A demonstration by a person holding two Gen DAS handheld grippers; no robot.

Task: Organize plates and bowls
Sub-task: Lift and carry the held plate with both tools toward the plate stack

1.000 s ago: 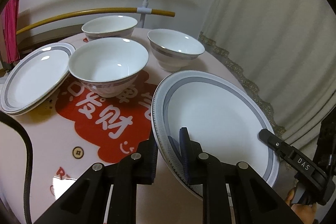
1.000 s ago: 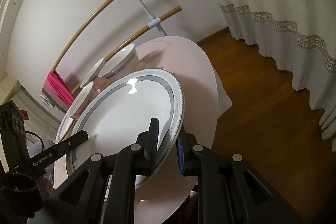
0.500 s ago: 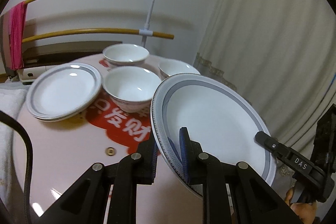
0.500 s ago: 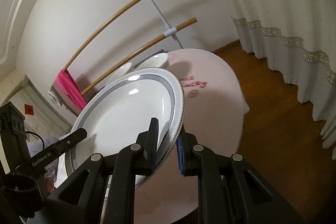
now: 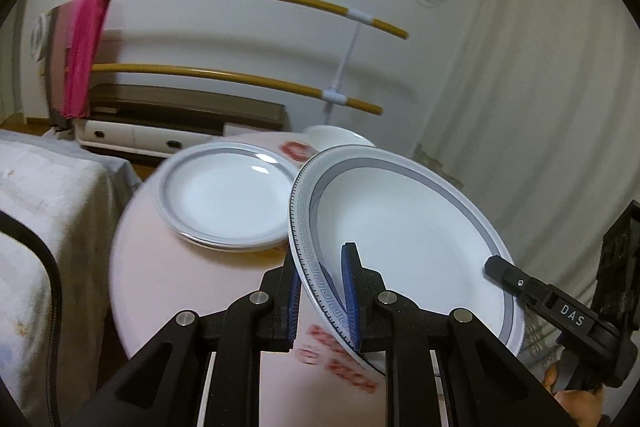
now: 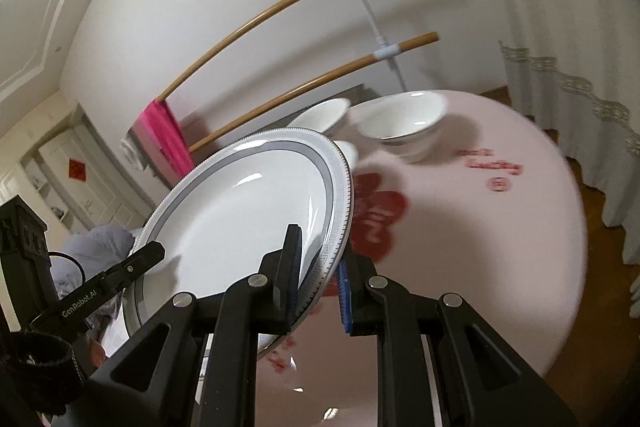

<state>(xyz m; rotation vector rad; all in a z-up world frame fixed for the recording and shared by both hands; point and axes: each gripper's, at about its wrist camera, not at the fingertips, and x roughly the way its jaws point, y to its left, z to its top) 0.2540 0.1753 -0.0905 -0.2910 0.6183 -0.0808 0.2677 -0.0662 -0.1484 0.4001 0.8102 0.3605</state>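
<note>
Nearest, the left gripper (image 5: 322, 291) and right gripper (image 6: 320, 281) each clamp opposite rim edges of one plate (image 5: 404, 227), held tilted above the surface (image 5: 160, 275). The plate stack (image 5: 224, 195) lies farther left, nearer the left gripper; bowls (image 6: 400, 127) sit beyond.
</note>
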